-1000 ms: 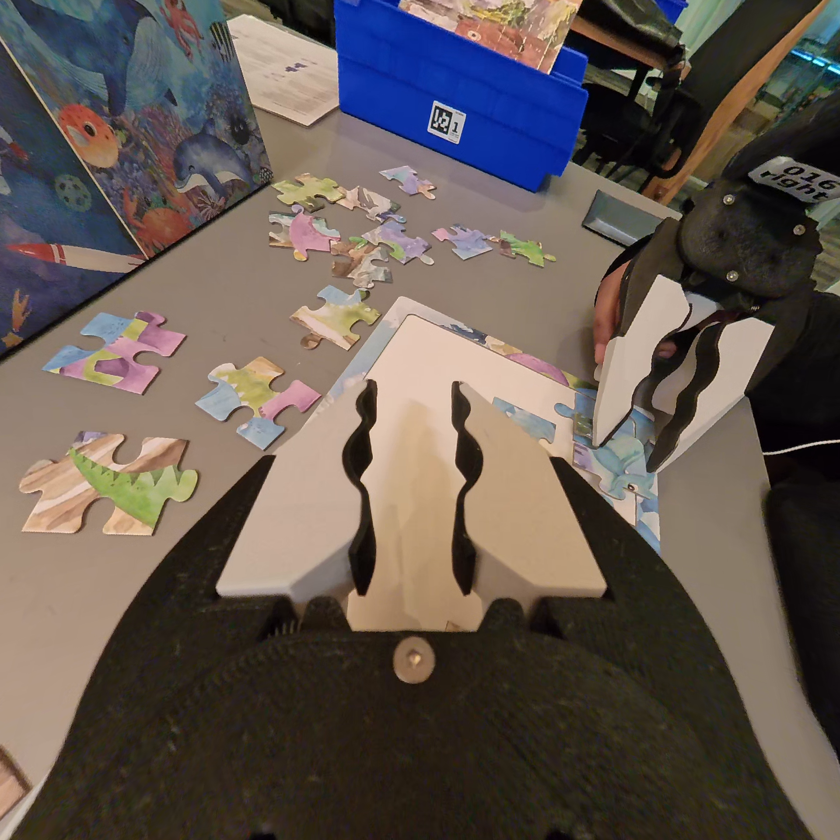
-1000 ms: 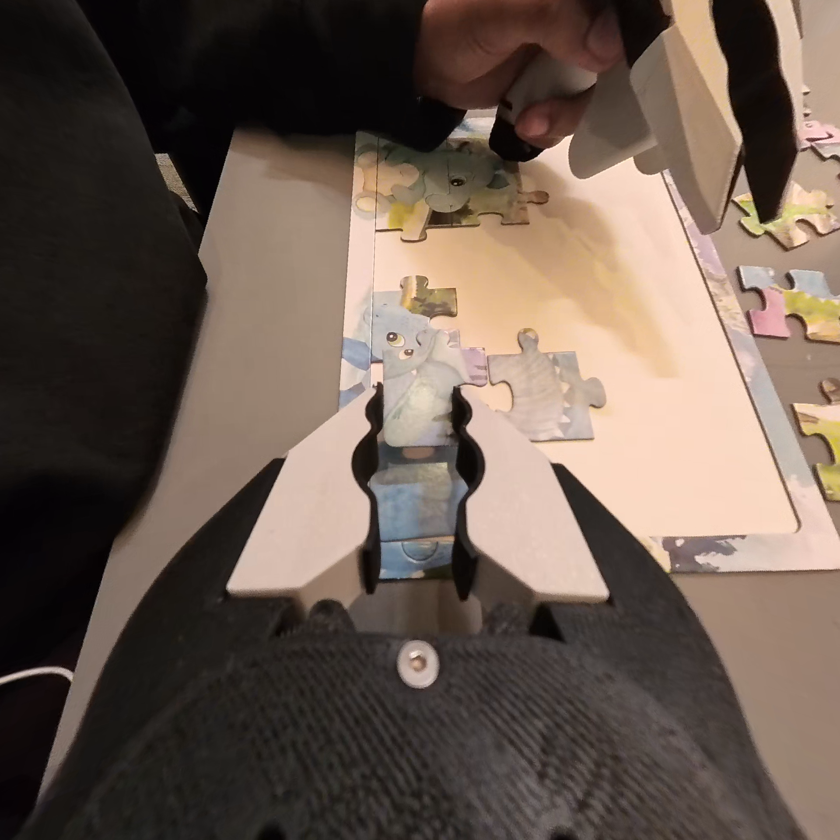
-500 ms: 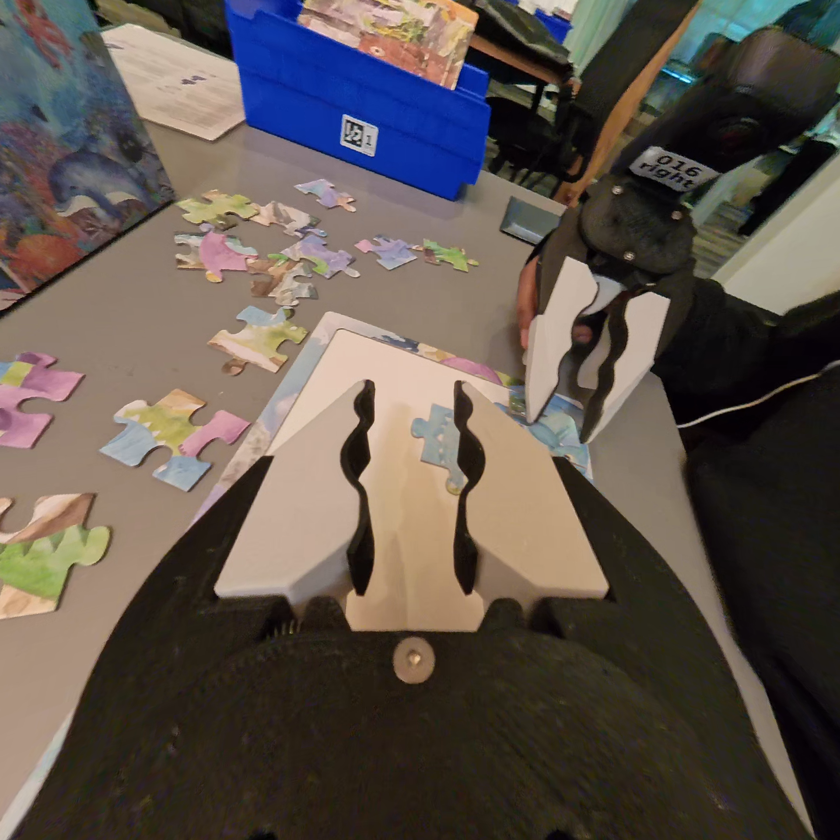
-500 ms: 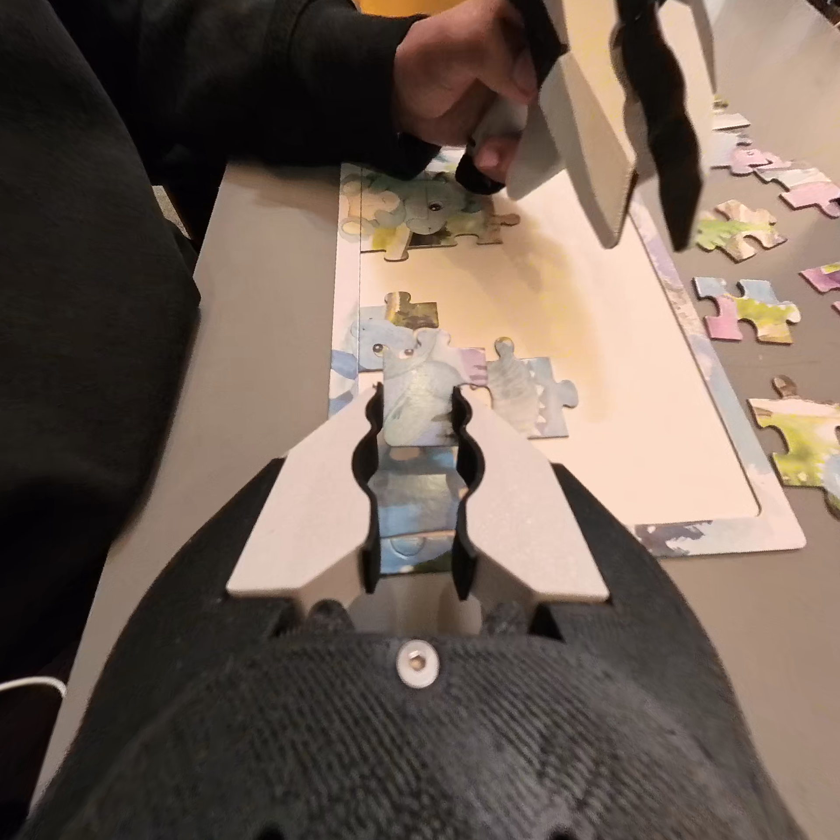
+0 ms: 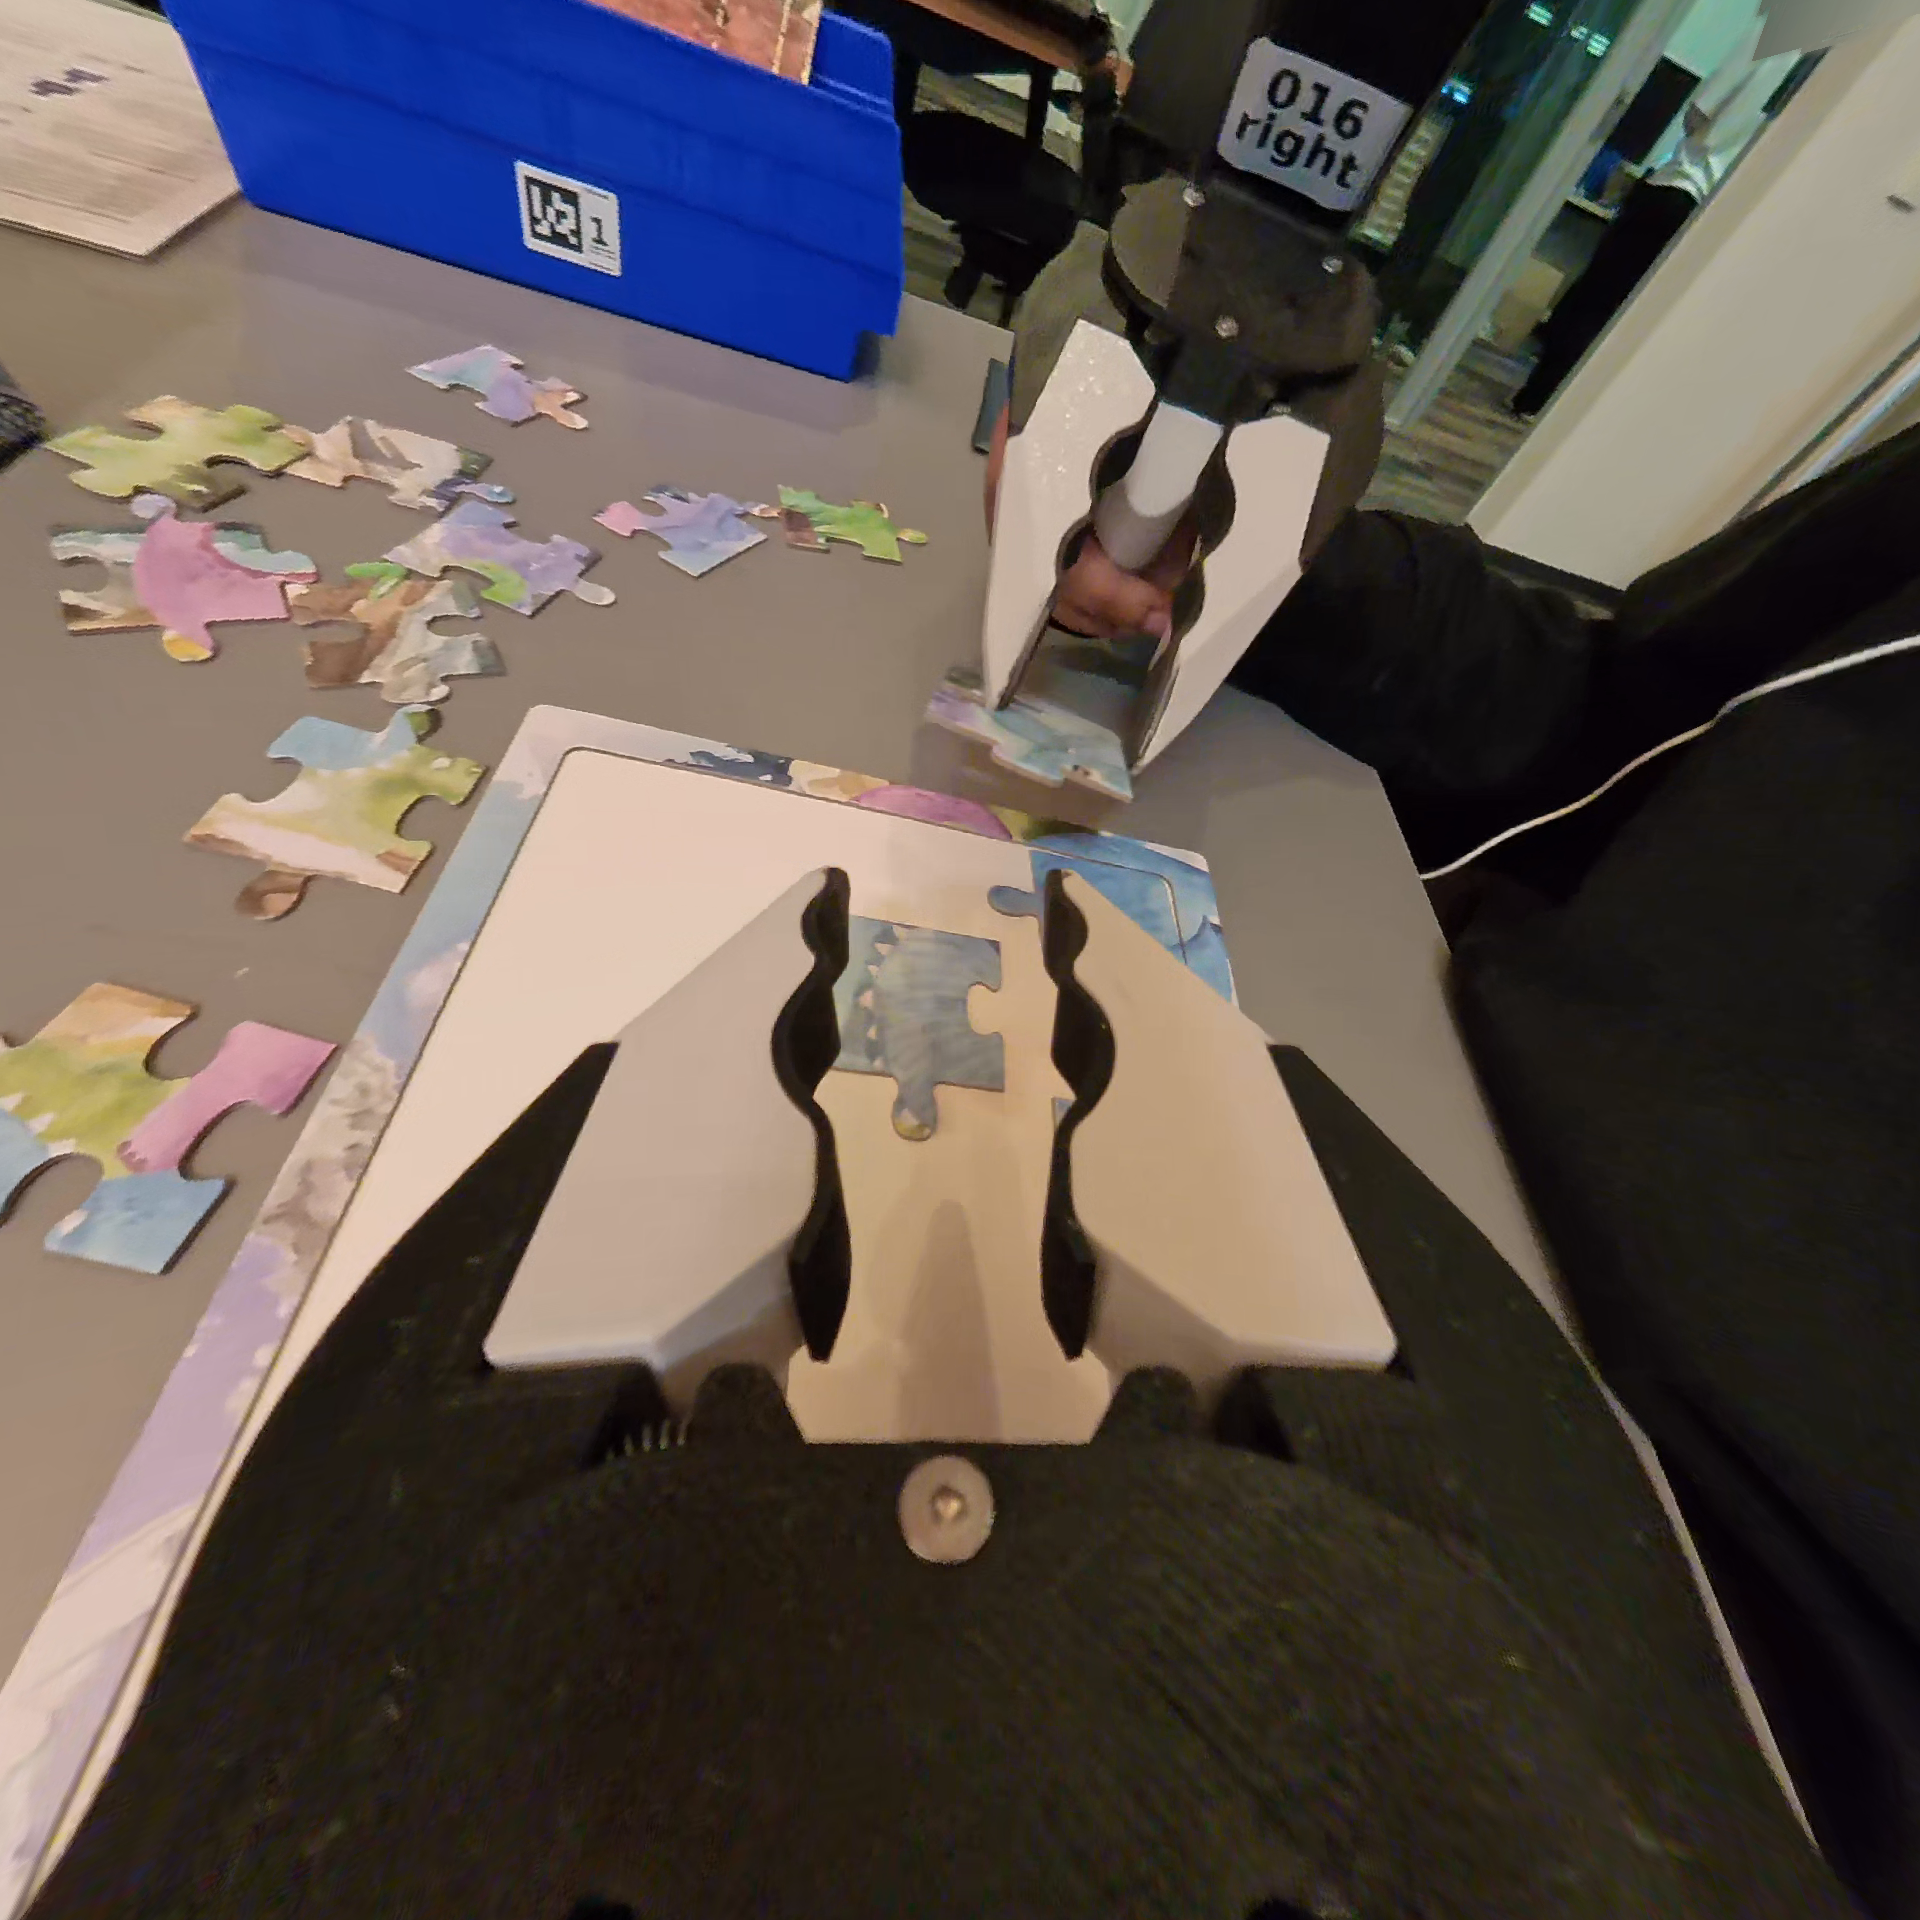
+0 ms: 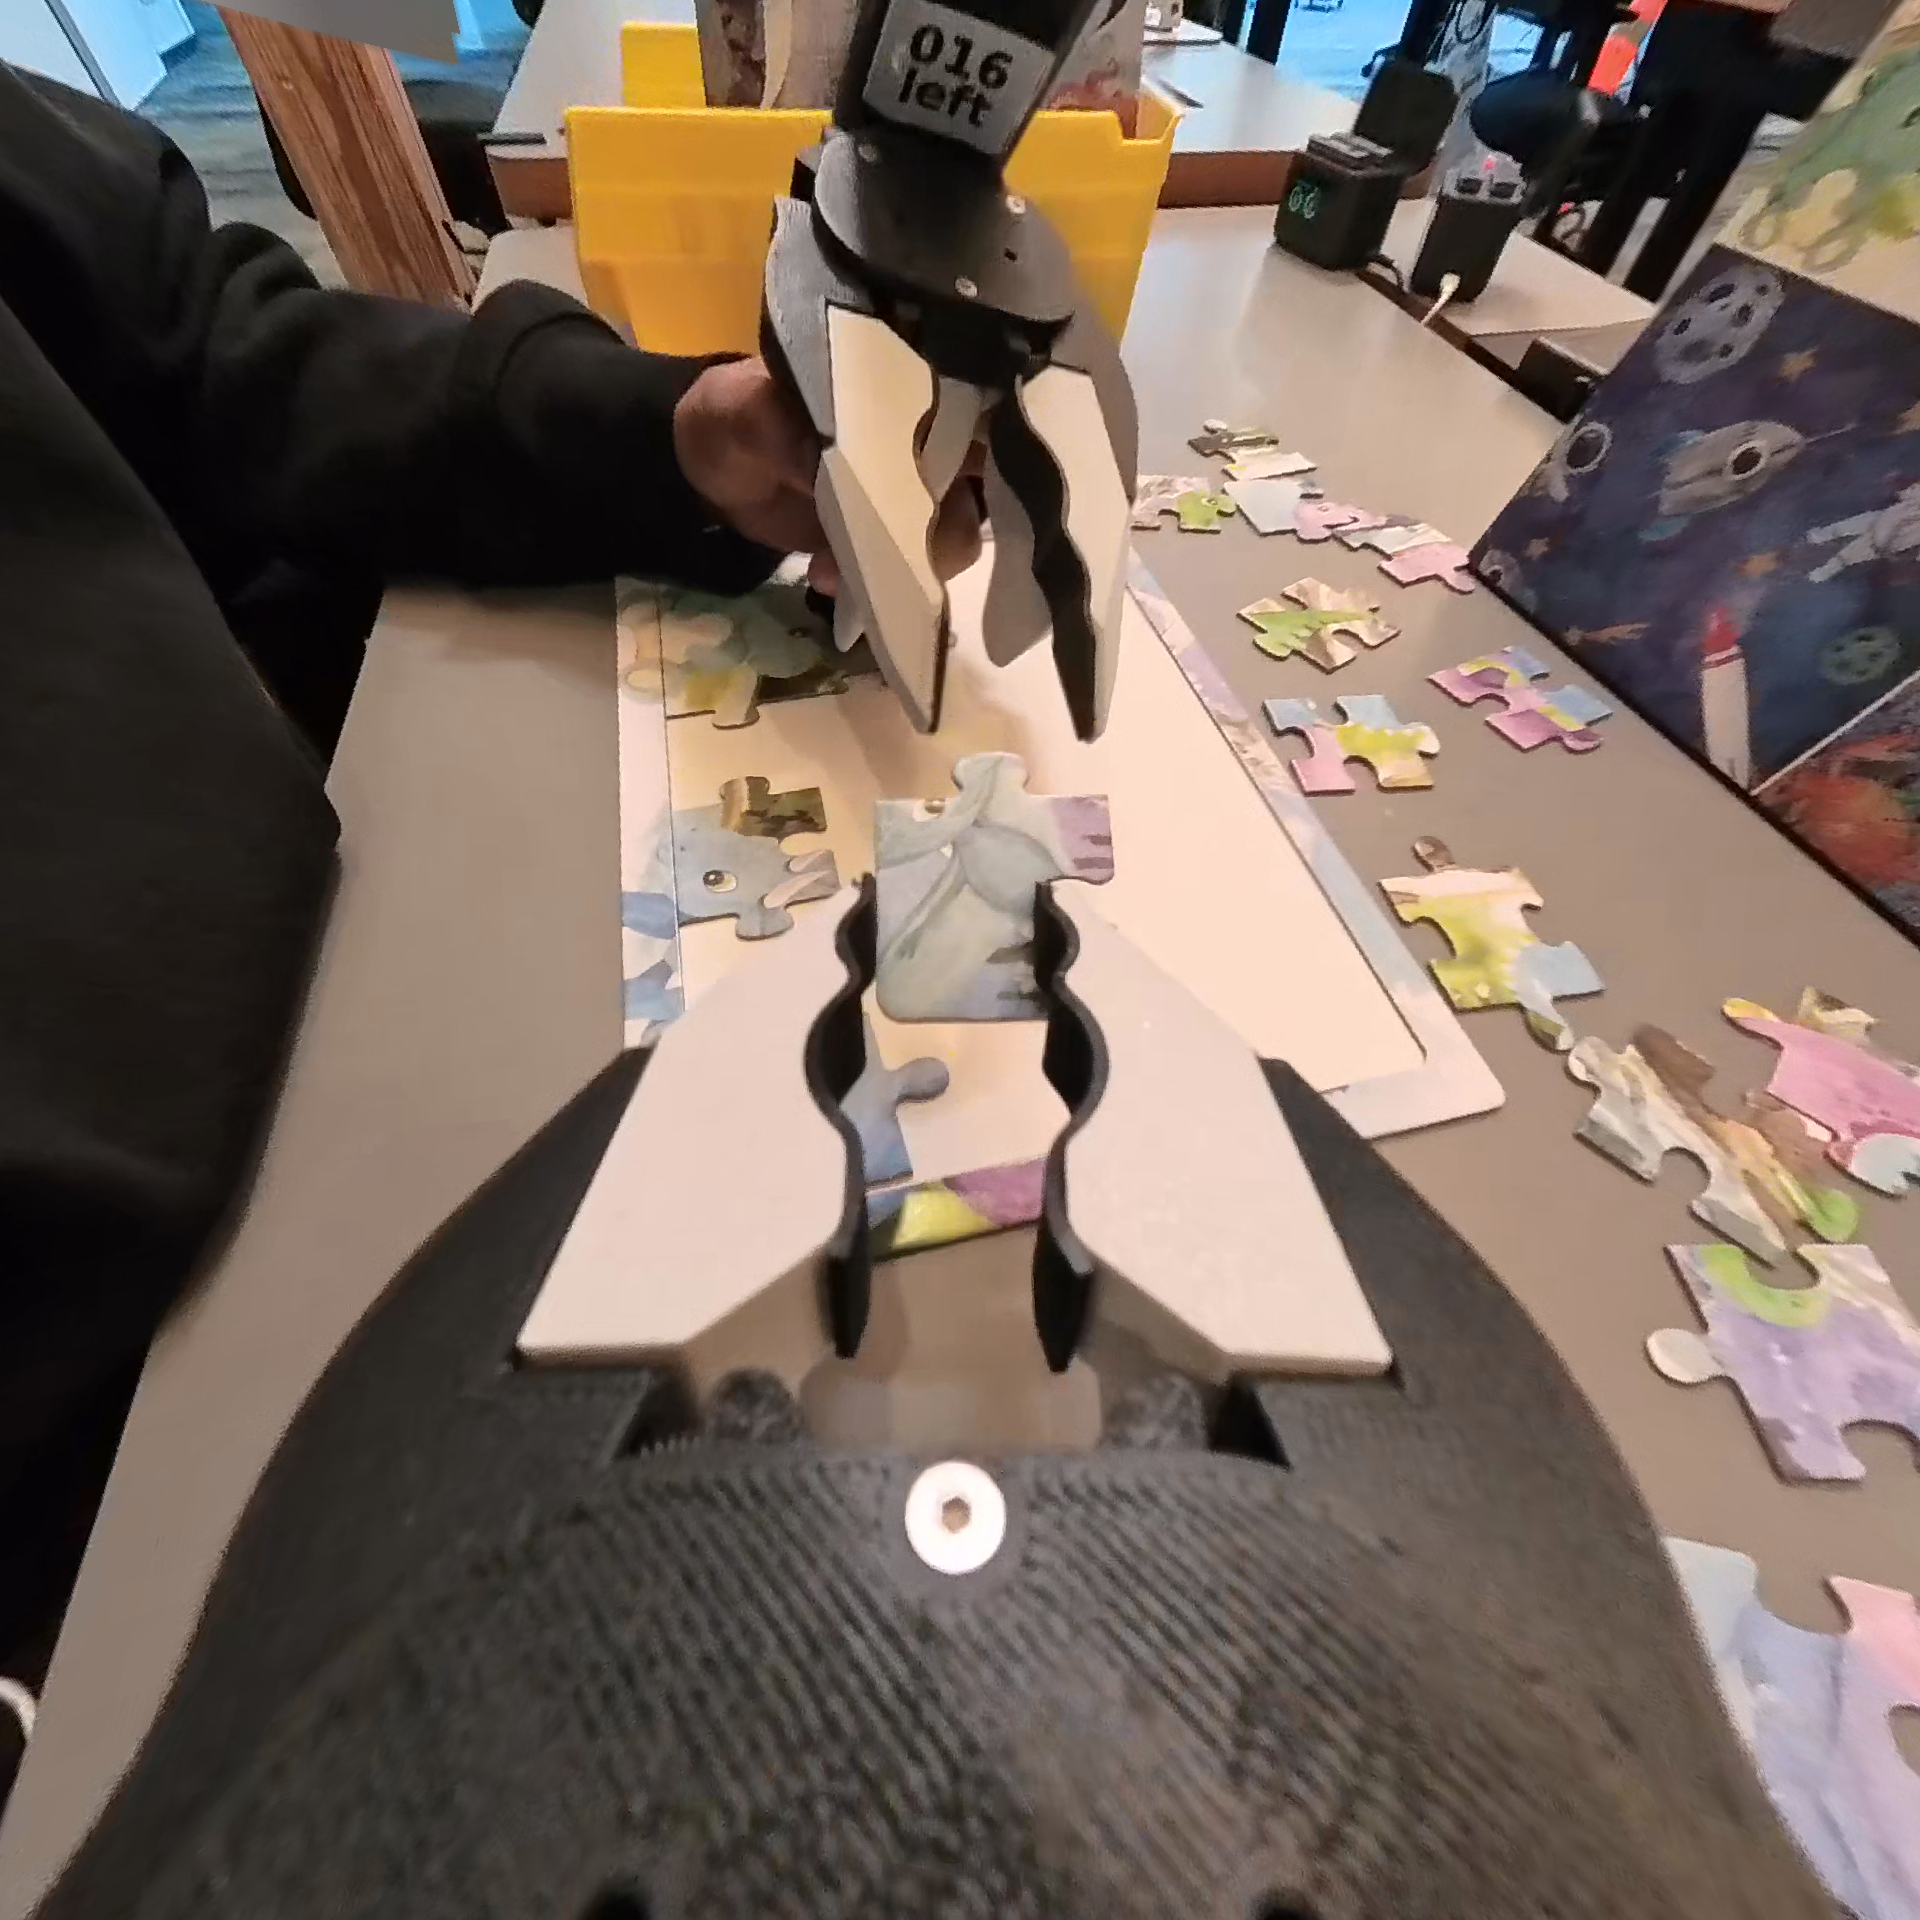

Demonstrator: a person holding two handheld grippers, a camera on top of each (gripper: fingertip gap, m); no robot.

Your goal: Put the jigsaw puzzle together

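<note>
Right tongs (image 6: 951,914) grip a pale blue puzzle piece (image 6: 977,894) by its near edge and hold it lifted above the puzzle tray (image 6: 1351,956). From the left wrist view the same piece (image 5: 1039,743) hangs between the right tongs (image 5: 1081,727) past the tray's far corner, clear of the tabletop (image 5: 727,644).

Left tongs (image 5: 940,894) are parted with nothing between them, poised over the tray's bare white bed (image 5: 675,862). Seen from the right wrist view, the left tongs (image 6: 1003,722) point downward above the tray, tips off the surface.

On the tray: a blue scaly piece (image 5: 920,1023) lies loose on the white bed, directly ahead of the left tongs. A blue creature piece (image 6: 743,868) sits at the tray's edge nearest the person, and another seated group (image 6: 727,665) fills the far corner on that side, partly hidden behind the left tongs.

Loose pieces are scattered on the grey tabletop beside the tray: a green and blue one (image 5: 338,805) just beside the tray's corner, a pink and green one (image 5: 135,1122) nearer the camera, and a cluster (image 5: 343,551) farther off. A blue bin (image 5: 540,135) stands at the far end of the tabletop. A yellow bin (image 6: 675,208) stands behind the left tongs in the right wrist view.
</note>
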